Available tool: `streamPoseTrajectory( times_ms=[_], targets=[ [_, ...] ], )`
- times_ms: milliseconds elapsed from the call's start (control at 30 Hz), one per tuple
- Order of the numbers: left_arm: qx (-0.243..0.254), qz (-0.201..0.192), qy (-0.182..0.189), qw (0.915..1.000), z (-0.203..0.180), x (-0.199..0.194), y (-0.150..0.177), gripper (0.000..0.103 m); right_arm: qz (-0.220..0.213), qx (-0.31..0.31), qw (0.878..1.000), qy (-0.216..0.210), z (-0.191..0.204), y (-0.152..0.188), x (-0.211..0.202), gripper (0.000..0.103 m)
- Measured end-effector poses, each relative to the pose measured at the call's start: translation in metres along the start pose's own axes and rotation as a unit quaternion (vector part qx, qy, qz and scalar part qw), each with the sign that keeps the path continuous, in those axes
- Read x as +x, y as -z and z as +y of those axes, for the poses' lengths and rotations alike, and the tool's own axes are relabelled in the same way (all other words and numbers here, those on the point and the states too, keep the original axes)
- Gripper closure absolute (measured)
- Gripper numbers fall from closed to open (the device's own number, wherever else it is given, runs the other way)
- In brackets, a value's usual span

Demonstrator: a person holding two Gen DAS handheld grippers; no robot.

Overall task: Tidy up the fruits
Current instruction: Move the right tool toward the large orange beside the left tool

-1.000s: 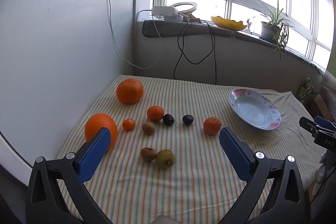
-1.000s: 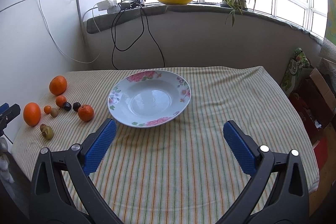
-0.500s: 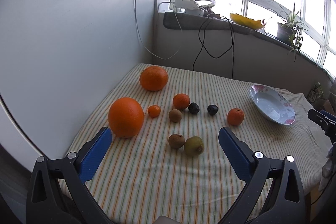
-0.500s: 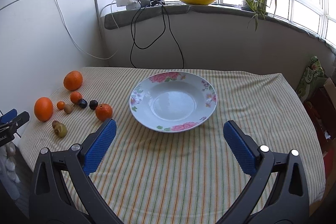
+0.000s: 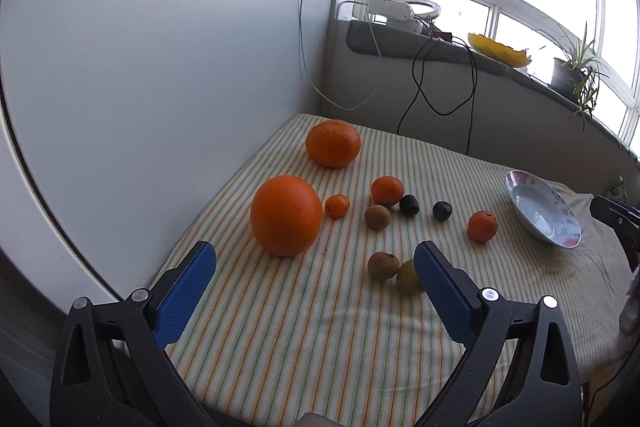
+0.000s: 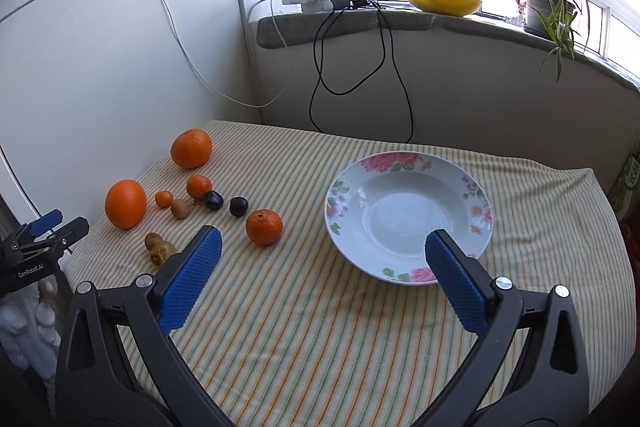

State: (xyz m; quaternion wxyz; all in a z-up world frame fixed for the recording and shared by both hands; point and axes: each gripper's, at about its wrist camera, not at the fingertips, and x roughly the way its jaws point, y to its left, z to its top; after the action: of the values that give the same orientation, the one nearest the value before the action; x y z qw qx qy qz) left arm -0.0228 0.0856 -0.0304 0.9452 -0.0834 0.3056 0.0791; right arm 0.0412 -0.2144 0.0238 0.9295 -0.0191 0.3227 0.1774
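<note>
1. Tongs first: the left tongs [image 5: 314,261] gape wide and hold nothing, now much nearer the big orange [image 5: 286,215], which fills more of the left wrist view than a second ago.
2. Right tongs [image 6: 322,253] are spread wide and empty too, swung so the fruit cluster shows more fully at 9 o'clock.
3. Plate [image 6: 472,187] sits bare on the striped bench [image 6: 320,327], well apart from all fruit.
4. Nearest mandarin [image 6: 264,227] lies at the plate's 9 o'clock.
5. Judgement: approach under way, nothing sorted yet; the big orange looks the likely first pick.
</note>
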Motion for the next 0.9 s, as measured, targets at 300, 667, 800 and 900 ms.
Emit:
streamPoseTrajectory(
  times_ms=[300,667,800,900],
  targets=[
    [-0.005,0.006,0.000,1.0000,0.013,0.012,0.000,0.008,0.026,-0.030,0.995,-0.087,0.045,-0.021,0.030,0.000],
    [-0.016,0.015,0.015,0.9996,0.032,0.031,-0.001,0.014,0.088,-0.036,0.981,-0.169,0.098,-0.027,0.079,0.011],
    [-0.017,0.023,0.025,0.9993,0.036,0.041,-0.001,0.014,0.120,-0.022,0.974,-0.193,0.113,-0.028,0.103,0.012],
    [-0.014,0.025,0.028,0.9992,0.038,0.048,-0.001,0.015,0.142,-0.006,0.967,-0.213,0.123,-0.030,0.119,0.012]
  ],
)
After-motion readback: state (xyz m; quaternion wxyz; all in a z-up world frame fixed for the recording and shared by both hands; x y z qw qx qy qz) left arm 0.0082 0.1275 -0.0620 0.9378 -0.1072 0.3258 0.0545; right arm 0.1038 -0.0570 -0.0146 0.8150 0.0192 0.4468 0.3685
